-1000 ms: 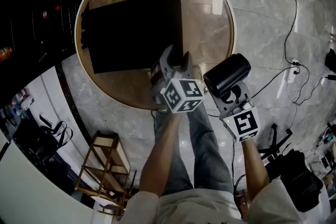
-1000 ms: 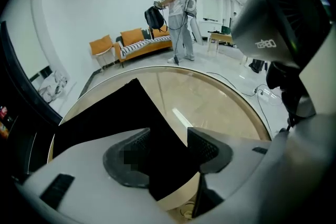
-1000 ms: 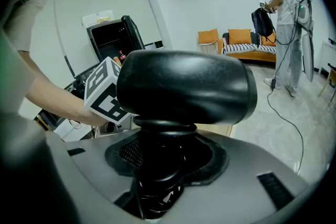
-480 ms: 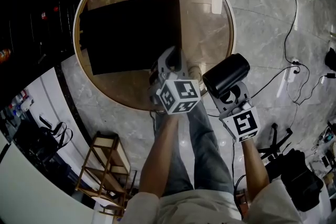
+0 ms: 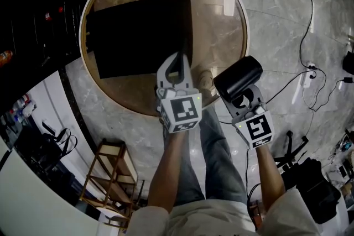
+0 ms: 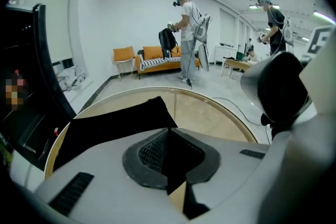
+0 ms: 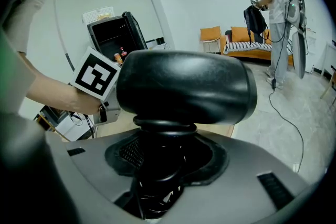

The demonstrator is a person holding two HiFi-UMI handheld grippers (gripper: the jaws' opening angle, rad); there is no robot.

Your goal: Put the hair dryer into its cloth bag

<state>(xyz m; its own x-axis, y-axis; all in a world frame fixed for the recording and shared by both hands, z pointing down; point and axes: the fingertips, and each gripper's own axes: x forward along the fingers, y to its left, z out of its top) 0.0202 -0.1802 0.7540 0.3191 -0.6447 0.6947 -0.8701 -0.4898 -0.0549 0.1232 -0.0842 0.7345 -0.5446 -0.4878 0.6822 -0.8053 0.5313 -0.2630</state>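
OK, left gripper (image 5: 177, 63): jaws have just been closing, now pinched tight on the near corner of the flat black cloth bag (image 5: 138, 33).
right gripper (image 5: 241, 101): jaws half apart, clamped on the handle of the glossy black hair dryer (image 5: 239, 79), with coiled cord in there too.
bag: otherwise flat on the round glass-topped table (image 5: 218, 25).
dryer: in the air off the table edge, just beside the left gripper, clear of the bag.
step: likely opening the mouth. Grab one layer only, lift slowly, feed the barrel in first.
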